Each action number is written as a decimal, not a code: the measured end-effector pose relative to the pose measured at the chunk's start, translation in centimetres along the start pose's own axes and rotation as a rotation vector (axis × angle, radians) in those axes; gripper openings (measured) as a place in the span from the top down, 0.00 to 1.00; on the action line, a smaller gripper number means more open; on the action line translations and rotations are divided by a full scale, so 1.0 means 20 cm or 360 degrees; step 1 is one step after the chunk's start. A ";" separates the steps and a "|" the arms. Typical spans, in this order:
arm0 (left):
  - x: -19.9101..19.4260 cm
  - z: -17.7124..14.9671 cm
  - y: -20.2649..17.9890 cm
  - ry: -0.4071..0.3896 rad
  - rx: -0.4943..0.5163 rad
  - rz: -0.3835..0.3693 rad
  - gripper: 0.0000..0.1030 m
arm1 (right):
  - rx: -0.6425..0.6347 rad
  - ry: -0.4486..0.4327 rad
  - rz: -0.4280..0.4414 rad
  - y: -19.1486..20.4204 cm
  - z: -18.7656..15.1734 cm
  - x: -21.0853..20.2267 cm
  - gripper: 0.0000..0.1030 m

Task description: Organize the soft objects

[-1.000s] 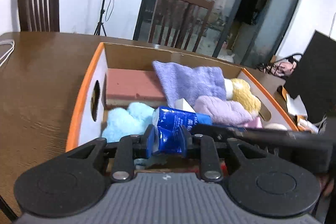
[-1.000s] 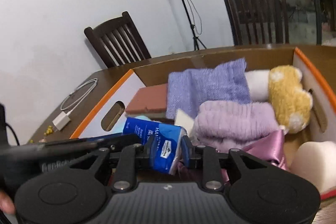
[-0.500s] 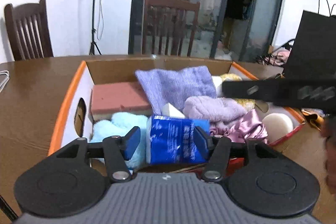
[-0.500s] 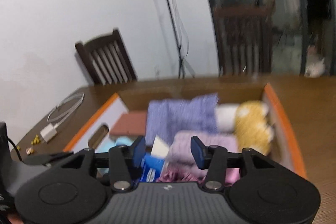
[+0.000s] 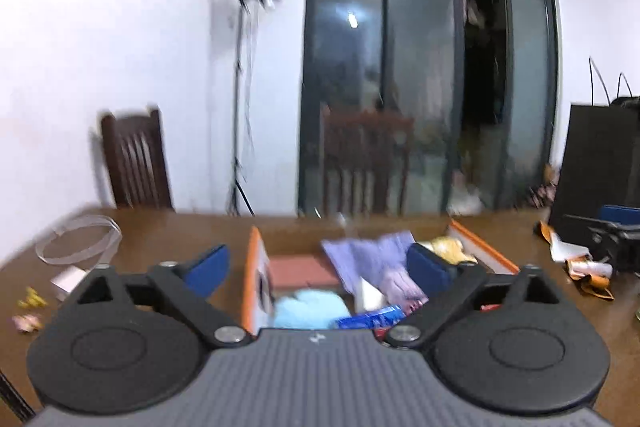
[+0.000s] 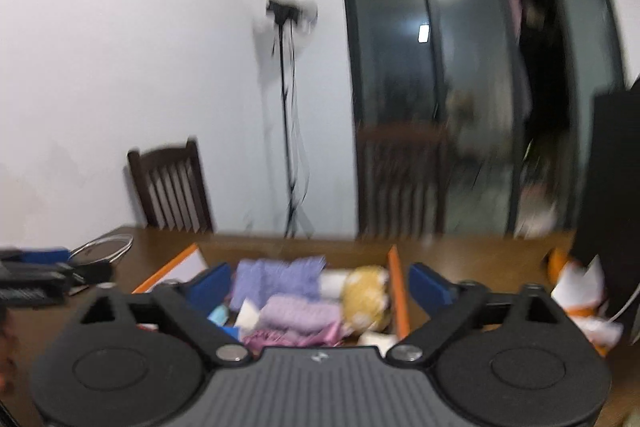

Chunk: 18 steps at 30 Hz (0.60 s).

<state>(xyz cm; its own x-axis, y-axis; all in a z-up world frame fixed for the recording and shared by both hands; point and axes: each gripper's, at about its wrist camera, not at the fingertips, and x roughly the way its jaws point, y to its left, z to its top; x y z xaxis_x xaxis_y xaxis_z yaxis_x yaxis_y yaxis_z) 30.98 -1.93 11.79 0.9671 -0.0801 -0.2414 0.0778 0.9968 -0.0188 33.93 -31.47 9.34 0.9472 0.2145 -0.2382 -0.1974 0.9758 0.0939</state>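
Brown wood of the table runs under everything you see, and both views are smeared with motion blur. At the far left of your left wrist view, a coiled white cable with its plug lies on the tabletop, well apart from the orange-edged cardboard box. Your left gripper hangs above the box's near end with its blue-padded jaws spread wide and nothing between them. Inside the box, from left to right, you have a reddish-pink sponge block against the left wall, a pale blue fluffy cloth in front of it, a blue plastic tissue packet lying low at the near edge, a lavender knitted cloth toward the back, and a yellow plush toy near the right wall. Past the box on the right stands a black paper bag. In your right wrist view, your right gripper is likewise splayed open and empty above the same box, with the folded lilac towel and the yellow plush just below its fingers.
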 end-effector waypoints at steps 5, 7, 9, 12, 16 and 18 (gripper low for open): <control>-0.15 -0.08 -0.01 -0.0078 0.0023 0.0005 0.02 | -0.0054 -0.0070 -0.0046 0.05 -0.10 -0.16 0.00; -0.19 -0.12 -0.02 -0.0090 0.0002 0.0015 0.02 | -0.0042 -0.0060 -0.0043 0.06 -0.14 -0.20 0.00; -0.25 -0.15 -0.02 -0.0096 -0.0005 -0.0003 0.02 | -0.0032 -0.0064 -0.0050 0.07 -0.19 -0.25 0.00; -0.32 -0.19 -0.04 -0.0120 0.0011 0.0000 0.02 | -0.0027 -0.0086 -0.0051 0.07 -0.23 -0.35 0.00; -0.45 -0.23 -0.03 -0.0162 -0.0010 0.0023 0.01 | -0.0013 -0.0112 -0.0063 0.10 -0.27 -0.46 0.00; -0.53 -0.26 -0.03 -0.0156 -0.0026 0.0013 0.00 | -0.0022 -0.0116 -0.0060 0.12 -0.30 -0.52 0.00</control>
<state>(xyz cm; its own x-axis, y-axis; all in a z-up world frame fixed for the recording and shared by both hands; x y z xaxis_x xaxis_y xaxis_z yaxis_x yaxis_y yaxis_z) 19.47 -1.60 9.36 0.9868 -0.0709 -0.1457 0.0667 0.9972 -0.0333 22.12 -31.11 6.34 0.9698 0.1744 -0.1705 -0.1641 0.9837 0.0730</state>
